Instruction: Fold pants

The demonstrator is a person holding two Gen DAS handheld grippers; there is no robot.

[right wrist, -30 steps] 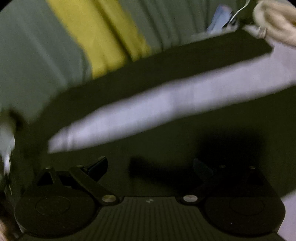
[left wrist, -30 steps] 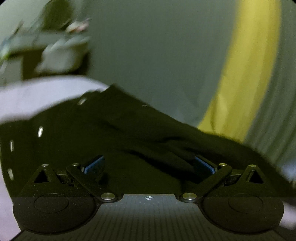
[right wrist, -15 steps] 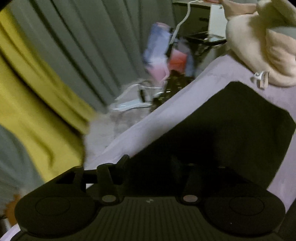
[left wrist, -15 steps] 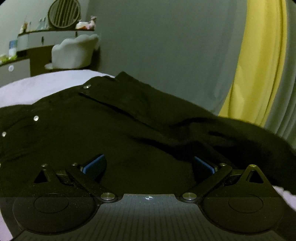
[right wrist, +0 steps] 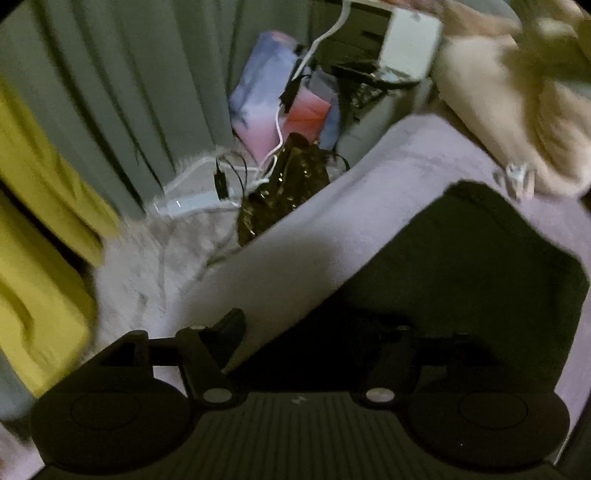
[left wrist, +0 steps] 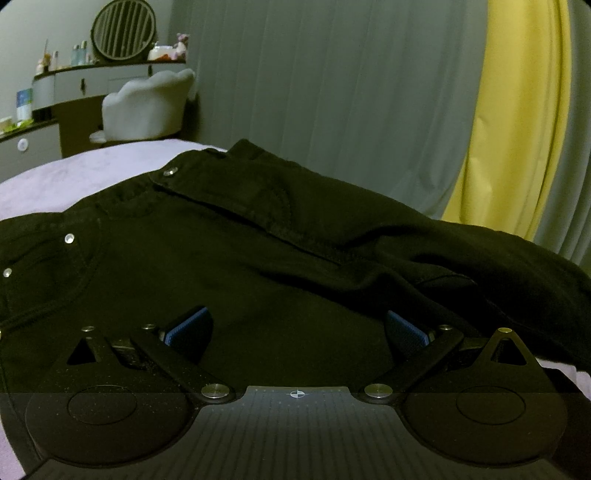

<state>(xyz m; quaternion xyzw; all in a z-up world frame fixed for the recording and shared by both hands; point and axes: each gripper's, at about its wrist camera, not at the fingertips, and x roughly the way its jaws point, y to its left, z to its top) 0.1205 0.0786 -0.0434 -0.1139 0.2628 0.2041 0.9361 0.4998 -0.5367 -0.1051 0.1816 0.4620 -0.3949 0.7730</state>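
Black pants (left wrist: 258, 251) lie on a lilac bed cover (left wrist: 74, 173), waist end with silver rivets toward the left in the left wrist view. My left gripper (left wrist: 295, 325) is open, its blue-padded fingers (left wrist: 188, 325) spread just over the pants' upper part. In the right wrist view a black leg end (right wrist: 461, 277) lies flat on the cover (right wrist: 369, 206). My right gripper (right wrist: 314, 332) is open and low over that leg's edge; its right finger is hard to make out against the dark cloth.
A dressing table with round mirror (left wrist: 122, 33) and a white chair (left wrist: 147, 107) stand behind the bed. Grey and yellow curtains (left wrist: 517, 129) hang behind. Bags and cables (right wrist: 280, 147) lie on the floor by the bed's edge. A beige plush item (right wrist: 517, 103) lies on the bed.
Both views have swung and steadied. The right view turned from the pants' leg toward the bed's edge and floor. The left gripper settled low over the waist part. Both jaws stay open.
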